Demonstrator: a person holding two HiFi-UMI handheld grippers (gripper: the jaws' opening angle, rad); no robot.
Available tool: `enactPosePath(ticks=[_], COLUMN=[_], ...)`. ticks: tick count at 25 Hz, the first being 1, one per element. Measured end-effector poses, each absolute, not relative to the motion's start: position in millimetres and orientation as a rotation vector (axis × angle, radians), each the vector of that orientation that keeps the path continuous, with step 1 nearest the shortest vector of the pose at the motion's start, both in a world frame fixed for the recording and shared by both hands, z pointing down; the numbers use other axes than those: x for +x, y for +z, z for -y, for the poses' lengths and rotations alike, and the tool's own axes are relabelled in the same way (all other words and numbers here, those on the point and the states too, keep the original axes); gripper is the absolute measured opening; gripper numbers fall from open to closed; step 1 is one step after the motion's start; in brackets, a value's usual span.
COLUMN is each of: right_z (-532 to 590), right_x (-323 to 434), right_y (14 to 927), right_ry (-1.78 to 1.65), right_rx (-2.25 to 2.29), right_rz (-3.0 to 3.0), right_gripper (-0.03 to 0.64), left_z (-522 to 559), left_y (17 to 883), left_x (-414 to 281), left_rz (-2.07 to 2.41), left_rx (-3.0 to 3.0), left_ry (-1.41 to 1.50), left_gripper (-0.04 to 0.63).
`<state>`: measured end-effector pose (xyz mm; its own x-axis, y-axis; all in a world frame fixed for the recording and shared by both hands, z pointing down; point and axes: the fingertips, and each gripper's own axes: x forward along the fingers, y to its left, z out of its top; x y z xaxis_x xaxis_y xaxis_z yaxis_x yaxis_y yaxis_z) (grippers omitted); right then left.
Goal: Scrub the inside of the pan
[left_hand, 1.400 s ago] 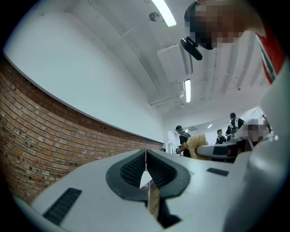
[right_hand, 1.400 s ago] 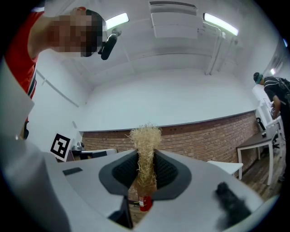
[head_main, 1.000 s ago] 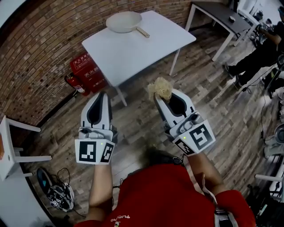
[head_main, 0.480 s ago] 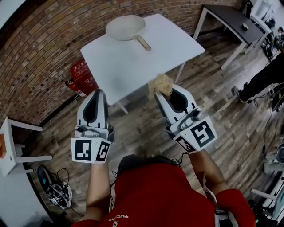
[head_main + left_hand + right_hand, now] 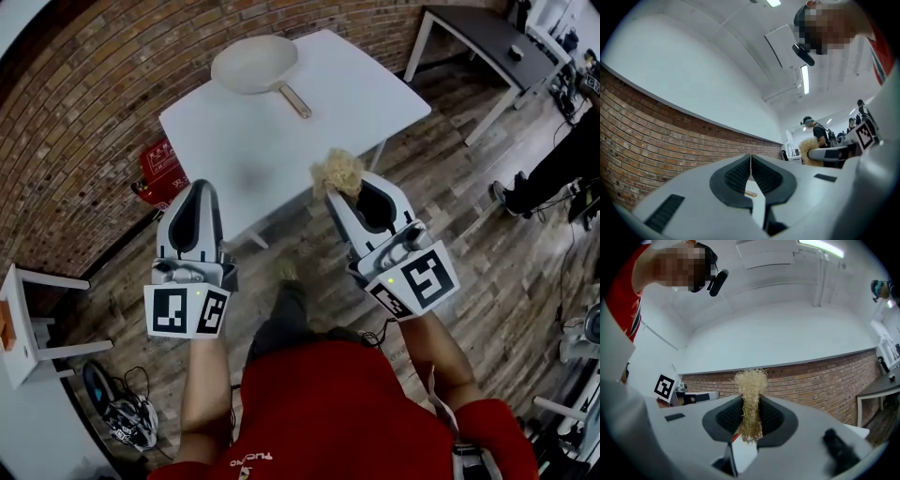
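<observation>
Table (image 5: 272, 141) has drawn nearer; right claw (image 5: 343, 190) clamps scrubber (image 5: 336, 172), left claw (image 5: 195, 190) closed.

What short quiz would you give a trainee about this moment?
1. True or false: the left gripper is shut with nothing between its jaws.
2. Pick one: the pan is A) on the white table, B) on the floor, C) held in a gripper.
3. Fill in the gap: the right gripper is shut on a straw-coloured, fibrous ____.

Key: 1 true; 2 A; 3 scrubber.
</observation>
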<state>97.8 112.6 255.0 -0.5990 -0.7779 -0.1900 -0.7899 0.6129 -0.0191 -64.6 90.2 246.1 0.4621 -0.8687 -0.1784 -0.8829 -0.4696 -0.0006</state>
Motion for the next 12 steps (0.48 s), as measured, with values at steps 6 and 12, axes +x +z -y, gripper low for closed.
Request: enactPosePath(ticks=[6,12], right_z=[-64.2,9.3], right_x=[95.3,84.9], right_y=[255.7,247.5], right_ry=[0.135,0.155], right_rx=[-1.337,-1.357], right_rz=[-2.663,-2.688], right_gripper=[0.087,0.087], left_z=[-32.6,44.8], left_y=[250.8,251.3], left_x=[-63.5,-68.4], left_rz=[-1.536,-1.533], left_rx=[-2.613,-2.625], left_ry=[0.252,0.268], left_gripper=[0.02,0.02])
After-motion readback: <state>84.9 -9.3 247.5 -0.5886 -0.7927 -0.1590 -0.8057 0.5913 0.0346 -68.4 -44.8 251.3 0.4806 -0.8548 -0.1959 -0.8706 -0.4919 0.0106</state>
